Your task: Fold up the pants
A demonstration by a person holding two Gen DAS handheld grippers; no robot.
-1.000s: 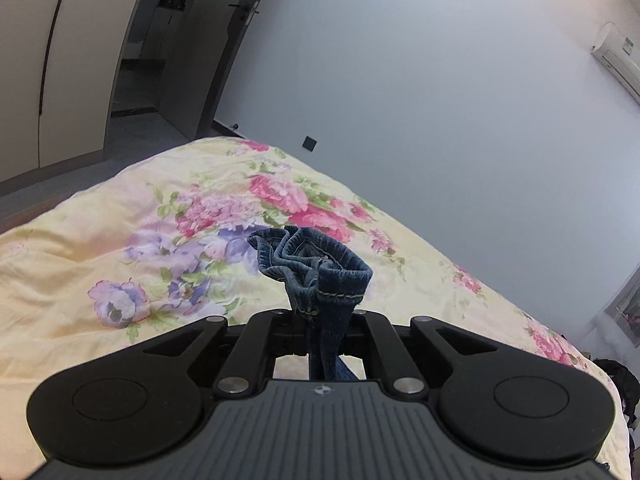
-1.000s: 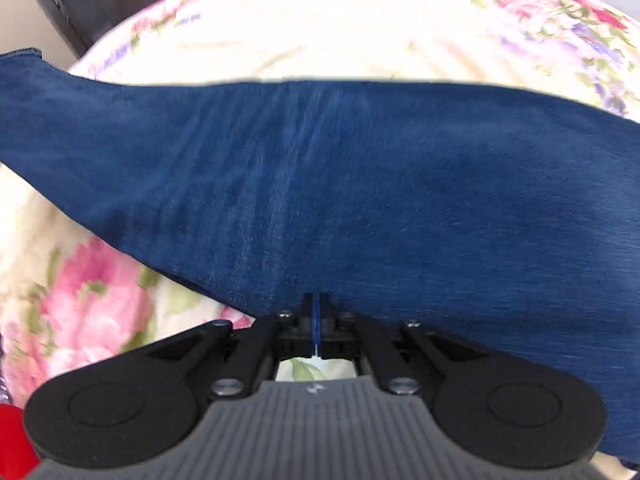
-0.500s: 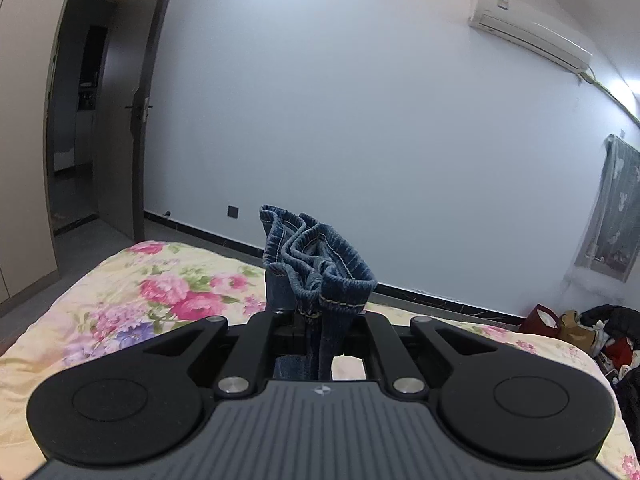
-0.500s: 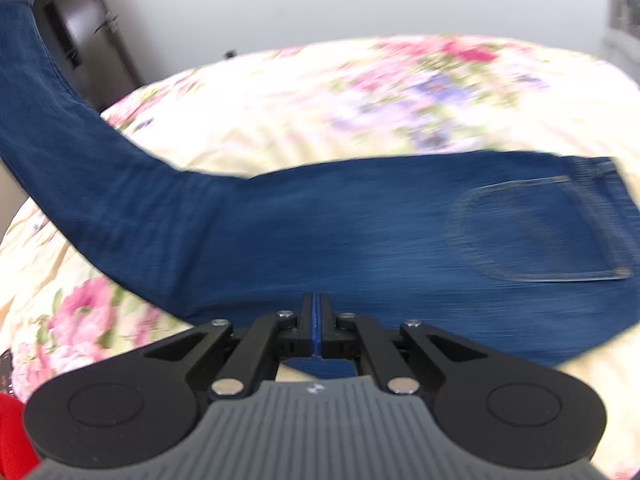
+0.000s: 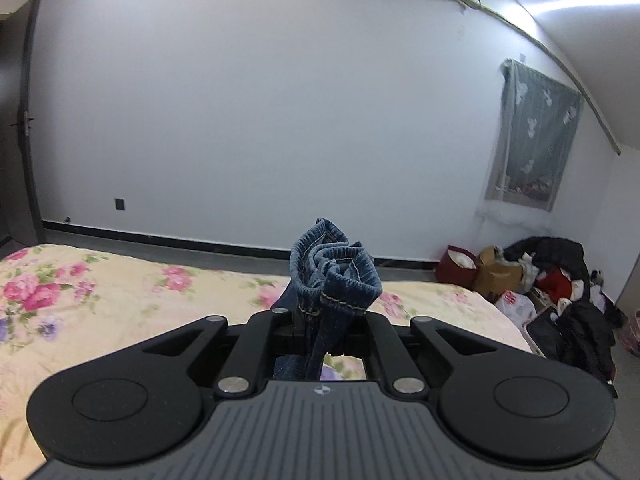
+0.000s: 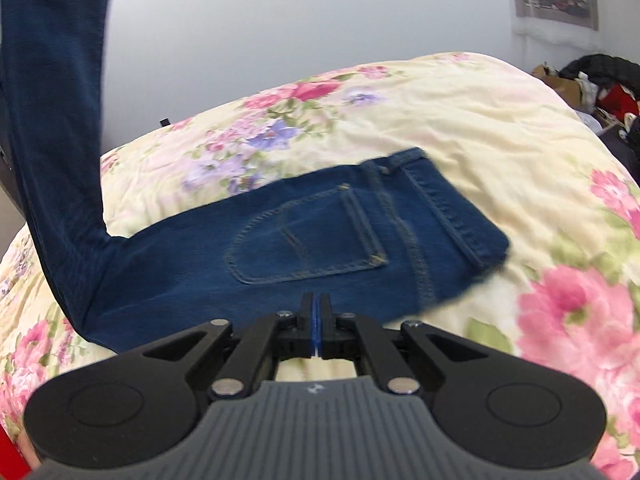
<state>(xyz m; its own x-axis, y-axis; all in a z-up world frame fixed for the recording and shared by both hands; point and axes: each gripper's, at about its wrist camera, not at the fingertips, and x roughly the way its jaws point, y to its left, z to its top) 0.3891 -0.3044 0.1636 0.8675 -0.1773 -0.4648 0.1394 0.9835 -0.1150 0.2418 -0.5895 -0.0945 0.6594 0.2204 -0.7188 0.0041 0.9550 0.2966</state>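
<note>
Swinging across the bed, the left gripper (image 5: pixel 320 320) stays clamped on the bunched hem ends of the pants (image 5: pixel 334 280), and its view has swept from the doorway side of the room round to the curtained window (image 5: pixel 536 136) and the heap of bags and clothes (image 5: pixel 540 280) in the corner. The right gripper (image 6: pixel 318 320) is fully shut with only a thin sliver of blue between its pads; whether that is denim I cannot tell. In its view the legs now rise steeply up the left edge, while the seat, with its back pocket (image 6: pixel 308 244) and waistband (image 6: pixel 448 208), has come into sight lying flat on the floral bedspread (image 6: pixel 460 120). This suggests the lengthwise fold is under way, hems travelling toward the waistband but not yet laid down.
</note>
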